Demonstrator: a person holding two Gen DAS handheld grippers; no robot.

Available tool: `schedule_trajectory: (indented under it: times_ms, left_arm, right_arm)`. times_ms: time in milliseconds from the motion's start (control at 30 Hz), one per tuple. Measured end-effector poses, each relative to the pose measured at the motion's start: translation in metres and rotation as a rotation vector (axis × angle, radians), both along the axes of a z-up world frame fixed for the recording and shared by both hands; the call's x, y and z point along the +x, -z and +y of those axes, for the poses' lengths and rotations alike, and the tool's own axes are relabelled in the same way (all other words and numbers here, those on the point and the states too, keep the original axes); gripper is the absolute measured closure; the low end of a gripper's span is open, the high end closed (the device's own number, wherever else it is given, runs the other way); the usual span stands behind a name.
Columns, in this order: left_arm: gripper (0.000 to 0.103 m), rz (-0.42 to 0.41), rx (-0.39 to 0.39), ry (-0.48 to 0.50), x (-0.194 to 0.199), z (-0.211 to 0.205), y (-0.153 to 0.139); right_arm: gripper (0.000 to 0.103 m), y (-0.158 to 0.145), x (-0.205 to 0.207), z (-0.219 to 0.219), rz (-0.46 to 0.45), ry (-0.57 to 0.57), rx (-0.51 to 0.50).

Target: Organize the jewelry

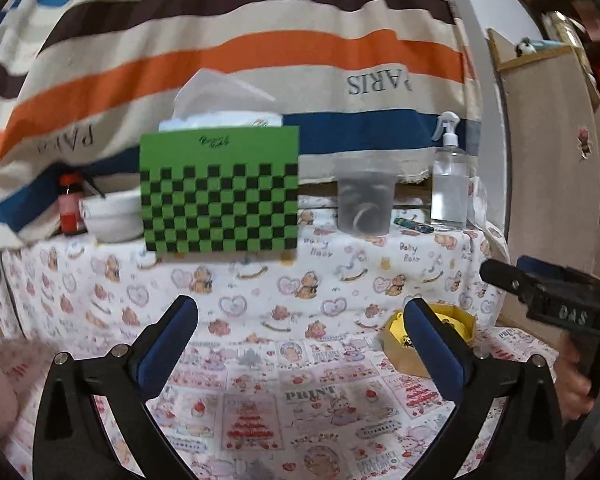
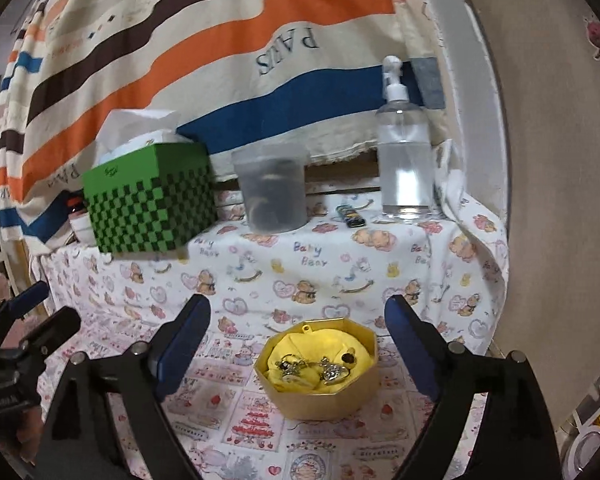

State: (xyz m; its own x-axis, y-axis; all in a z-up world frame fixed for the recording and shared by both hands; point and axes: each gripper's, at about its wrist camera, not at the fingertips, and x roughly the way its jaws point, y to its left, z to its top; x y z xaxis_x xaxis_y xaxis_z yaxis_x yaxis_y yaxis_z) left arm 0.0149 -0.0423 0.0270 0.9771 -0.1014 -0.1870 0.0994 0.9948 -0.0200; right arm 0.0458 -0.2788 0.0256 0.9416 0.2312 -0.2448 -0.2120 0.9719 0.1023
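A gold octagonal jewelry box (image 2: 324, 396) with yellow lining sits on the patterned cloth. Several metal jewelry pieces (image 2: 316, 368) lie inside it. My right gripper (image 2: 298, 328) is open and empty, its blue-padded jaws spread wide just above and around the box. The box also shows in the left wrist view (image 1: 452, 328), partly hidden behind the right finger. My left gripper (image 1: 300, 328) is open and empty over bare cloth, left of the box. The right gripper's black body shows in the left wrist view (image 1: 556, 304) at the right edge.
At the back of the table stand a green checkered tissue box (image 1: 220, 192), a frosted plastic cup (image 1: 366, 204), a clear spray bottle (image 1: 450, 184), a white bowl (image 1: 112, 216) and a small red bottle (image 1: 70, 208). A lighter (image 2: 352, 216) lies by the spray bottle. A striped cloth hangs behind.
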Motion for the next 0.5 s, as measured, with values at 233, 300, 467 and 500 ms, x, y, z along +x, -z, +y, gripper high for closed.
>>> schedule_trajectory:
  times_ms: [233,300,467,500]
  left_arm:
    - [0.001,-0.010,-0.035,-0.087,0.003,0.020,0.008]
    - [0.001,0.004,-0.036,-0.102,0.009,0.023,0.013]
    - [0.001,0.050,-0.022,-0.114,0.019,0.023,0.021]
    - [0.001,0.049,-0.018,-0.111,0.019,0.022,0.021]
  right_arm:
    - [0.002,0.019,-0.005,0.026,-0.029,-0.016,-0.057]
    - [0.002,0.021,-0.007,0.029,-0.030,-0.026,-0.070]
    - [0.002,0.024,-0.005,0.027,0.001,-0.024,-0.027]
    - [0.001,0.025,-0.004,0.028,0.001,-0.011,-0.043]
